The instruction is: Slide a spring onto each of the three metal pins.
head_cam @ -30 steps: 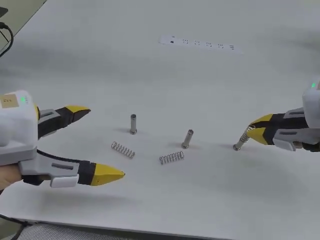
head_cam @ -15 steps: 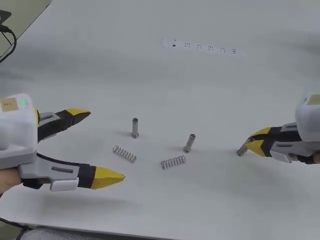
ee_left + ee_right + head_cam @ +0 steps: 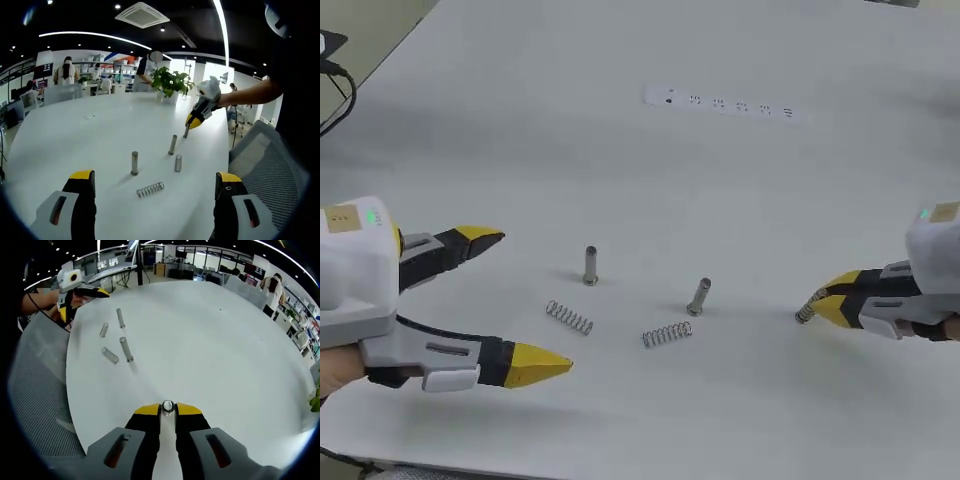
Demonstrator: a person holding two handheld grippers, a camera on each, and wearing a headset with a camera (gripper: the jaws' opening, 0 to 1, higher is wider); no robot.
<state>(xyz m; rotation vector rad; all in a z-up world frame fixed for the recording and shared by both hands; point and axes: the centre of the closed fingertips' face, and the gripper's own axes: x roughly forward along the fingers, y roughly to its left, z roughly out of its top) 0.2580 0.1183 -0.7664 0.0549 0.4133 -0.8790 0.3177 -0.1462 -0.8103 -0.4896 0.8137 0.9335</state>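
Note:
My right gripper is shut on the top of a metal pin that carries a spring; the pin leans, its lower end on the white table. In the right gripper view the pin's round head shows between the closed yellow tips of the right gripper. A bare pin stands upright and another bare pin leans near the centre. Two loose springs lie in front of them. My left gripper hovers wide open at the left, holding nothing. In the left gripper view a loose spring lies just ahead of its jaws.
A white power strip lies flat at the back of the table. A black cable hangs off the far left edge. A mesh chair stands at the near edge.
The right gripper has sunk a little toward the near edge with the spring-laden pin, which leans lower now. The left gripper stays open in the same place.

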